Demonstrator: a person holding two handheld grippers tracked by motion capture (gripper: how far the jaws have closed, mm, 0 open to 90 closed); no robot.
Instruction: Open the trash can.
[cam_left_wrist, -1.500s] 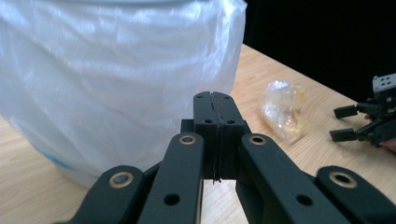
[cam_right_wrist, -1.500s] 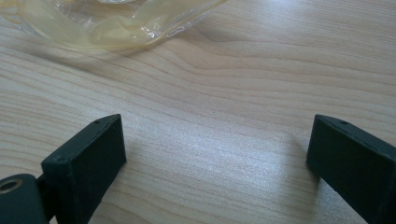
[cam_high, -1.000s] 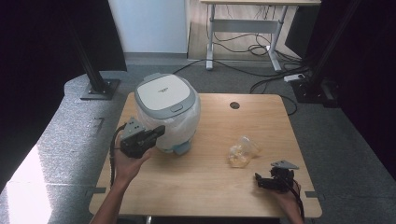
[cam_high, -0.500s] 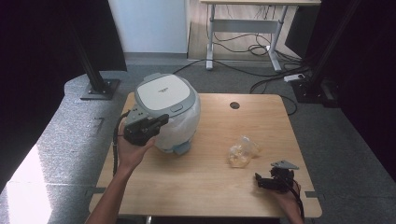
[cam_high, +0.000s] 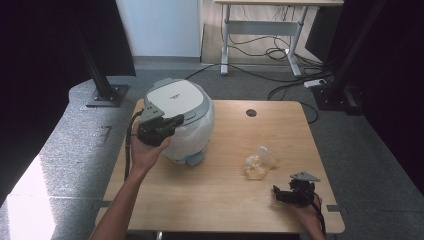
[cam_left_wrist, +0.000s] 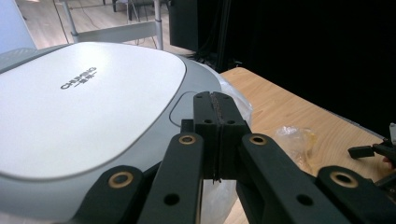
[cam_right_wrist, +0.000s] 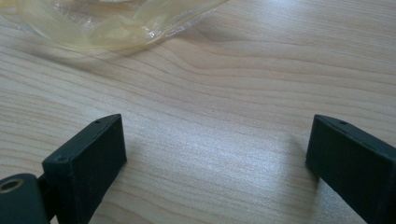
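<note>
A white and grey rice cooker (cam_high: 177, 102) stands at the back left of the wooden table (cam_high: 225, 200), with clear plastic around its body. My left gripper (cam_high: 176, 121) hovers at the cooker's front left, level with the lid's rim. Its jaws (cam_left_wrist: 215, 100) are shut with nothing between them, pointing across the lid (cam_left_wrist: 84, 107) toward the recessed button. A crumpled yellowish plastic bag (cam_high: 259, 162) lies right of centre. My right gripper (cam_high: 278, 192) rests near the front right edge, open, with bare wood between its jaws (cam_right_wrist: 217, 140) and the bag (cam_right_wrist: 116, 18) just ahead.
A round cable hole (cam_high: 251, 113) sits in the table's back middle. Beyond the table are a black stand base (cam_high: 105, 95), floor cables and a desk frame (cam_high: 260, 25). The right gripper (cam_left_wrist: 373, 151) appears far off in the left gripper view, past the bag (cam_left_wrist: 294, 140).
My left hand has lifted and moved from the cooker's lower front side up to the lid's rim. The right gripper has stayed put.
</note>
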